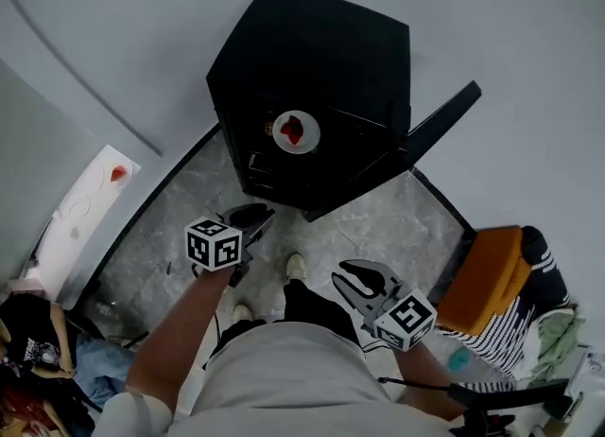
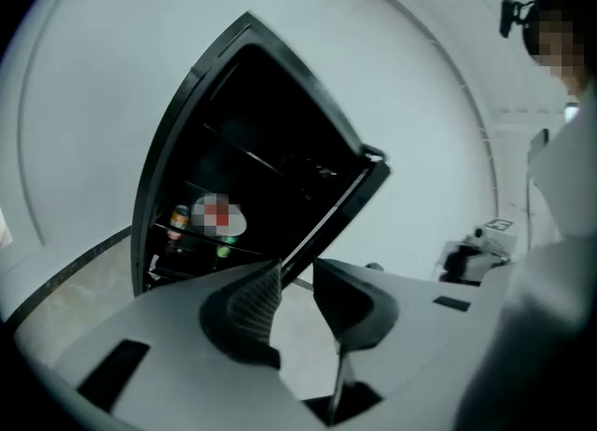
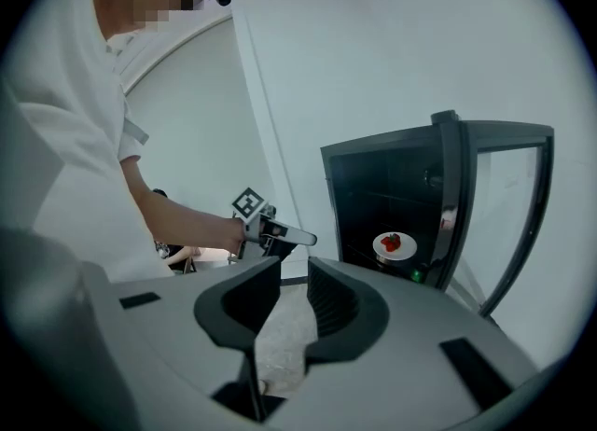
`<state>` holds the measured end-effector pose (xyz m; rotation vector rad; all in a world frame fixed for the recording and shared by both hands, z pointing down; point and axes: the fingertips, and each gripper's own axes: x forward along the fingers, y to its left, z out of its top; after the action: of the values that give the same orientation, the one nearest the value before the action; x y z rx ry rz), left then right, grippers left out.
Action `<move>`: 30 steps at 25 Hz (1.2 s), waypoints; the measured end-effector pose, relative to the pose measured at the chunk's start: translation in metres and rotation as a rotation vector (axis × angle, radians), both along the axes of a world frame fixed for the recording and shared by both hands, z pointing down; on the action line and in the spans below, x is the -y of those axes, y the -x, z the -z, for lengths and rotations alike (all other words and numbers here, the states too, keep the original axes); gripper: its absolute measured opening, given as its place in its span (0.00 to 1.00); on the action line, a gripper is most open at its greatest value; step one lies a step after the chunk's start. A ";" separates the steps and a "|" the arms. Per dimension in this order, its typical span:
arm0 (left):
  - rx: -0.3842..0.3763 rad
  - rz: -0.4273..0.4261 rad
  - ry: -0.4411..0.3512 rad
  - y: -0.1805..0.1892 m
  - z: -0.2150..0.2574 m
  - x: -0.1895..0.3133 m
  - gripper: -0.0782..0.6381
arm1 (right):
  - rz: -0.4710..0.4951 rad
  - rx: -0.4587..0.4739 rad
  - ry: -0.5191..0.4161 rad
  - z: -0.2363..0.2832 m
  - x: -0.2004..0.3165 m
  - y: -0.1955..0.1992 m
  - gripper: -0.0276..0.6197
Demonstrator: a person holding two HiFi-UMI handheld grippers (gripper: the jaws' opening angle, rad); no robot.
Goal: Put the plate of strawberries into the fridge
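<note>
- Plate (image 1: 297,131) with strawberries (image 1: 294,129) sits on a shelf inside the black fridge (image 1: 312,57).
- Fridge door (image 1: 440,123) stands open, swung out to the right.
- Left gripper (image 1: 250,218): jaws apart, nothing between them, only fridge and floor visible through the gap.
- Right gripper (image 1: 357,279): jaws apart, empty, marbled floor (image 1: 378,227) showing in the gap.
- Both grippers are held over the floor, well apart from the fridge and plate.
</note>
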<state>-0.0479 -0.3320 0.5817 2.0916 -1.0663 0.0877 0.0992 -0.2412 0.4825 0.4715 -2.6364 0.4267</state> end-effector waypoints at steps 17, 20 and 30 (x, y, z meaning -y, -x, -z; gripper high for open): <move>-0.090 -0.297 -0.143 0.021 0.118 -0.269 0.13 | 0.030 -0.001 -0.054 0.009 -0.161 0.088 0.08; -0.096 -0.292 -0.159 0.031 0.123 -0.293 0.13 | 0.044 0.006 -0.058 0.010 -0.182 0.102 0.08; -0.084 -0.275 -0.185 0.041 0.133 -0.331 0.13 | 0.062 0.021 -0.088 0.024 -0.225 0.120 0.08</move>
<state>-0.0889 -0.0014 0.4485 2.3779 -0.7557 0.0367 -0.0207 -0.0163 0.4589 0.4138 -2.6904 0.2992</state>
